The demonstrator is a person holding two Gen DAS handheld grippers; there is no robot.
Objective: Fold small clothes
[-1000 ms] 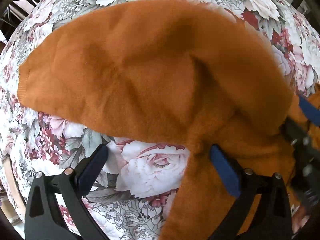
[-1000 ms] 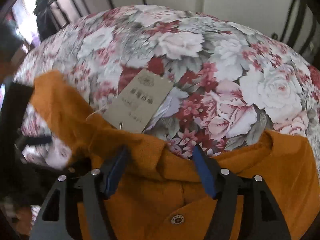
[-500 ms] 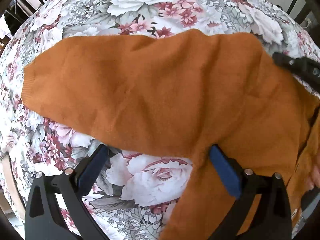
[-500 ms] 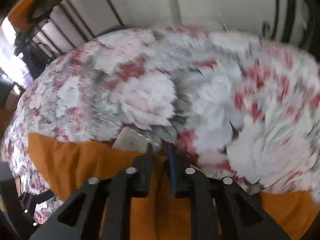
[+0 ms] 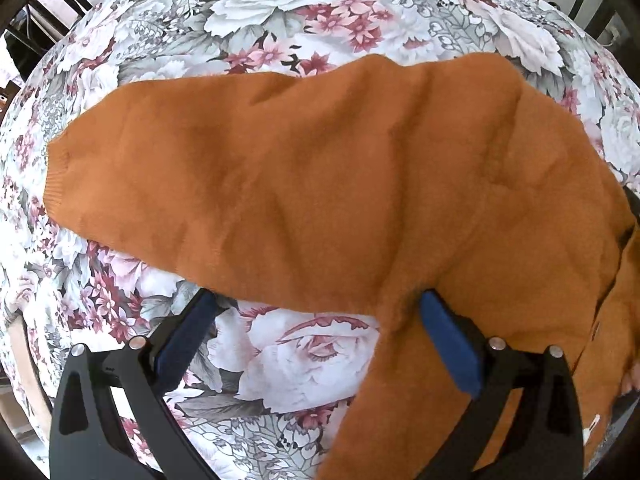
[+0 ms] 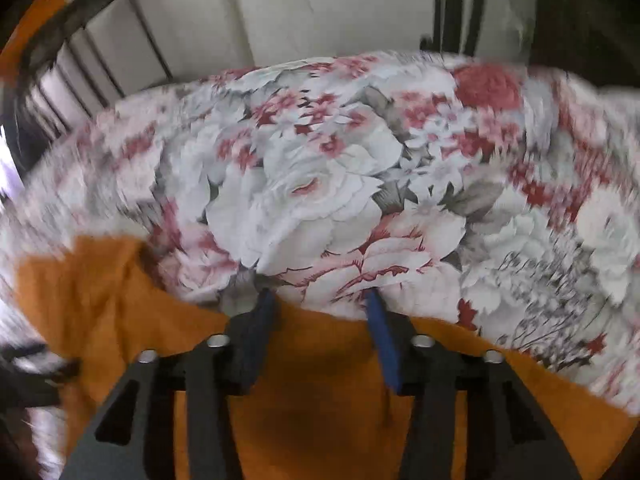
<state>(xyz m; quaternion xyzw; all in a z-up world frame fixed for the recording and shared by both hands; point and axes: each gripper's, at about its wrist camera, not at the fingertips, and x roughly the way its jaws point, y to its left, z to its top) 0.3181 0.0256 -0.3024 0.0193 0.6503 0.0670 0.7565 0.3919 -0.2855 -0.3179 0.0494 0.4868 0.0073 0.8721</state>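
An orange knit sweater (image 5: 320, 184) lies spread on the floral cloth (image 5: 280, 12), one sleeve reaching to the left. My left gripper (image 5: 316, 320) is open at the sweater's near edge, by the armpit, its jaws wide apart and holding nothing. In the right wrist view the sweater (image 6: 320, 400) lies under my right gripper (image 6: 320, 308), whose jaws stand partly apart over the sweater's far edge. That view is blurred by motion.
The floral cloth (image 6: 340, 184) covers the whole surface. Dark metal bars (image 6: 100, 64) and a pale wall stand behind its far edge. A fingertip shows at the right edge of the left wrist view (image 5: 632, 380).
The raised part of the sweater has come down and now lies flat. My right gripper shut on the fabric half a second ago and has now opened. The paper tag is out of sight.
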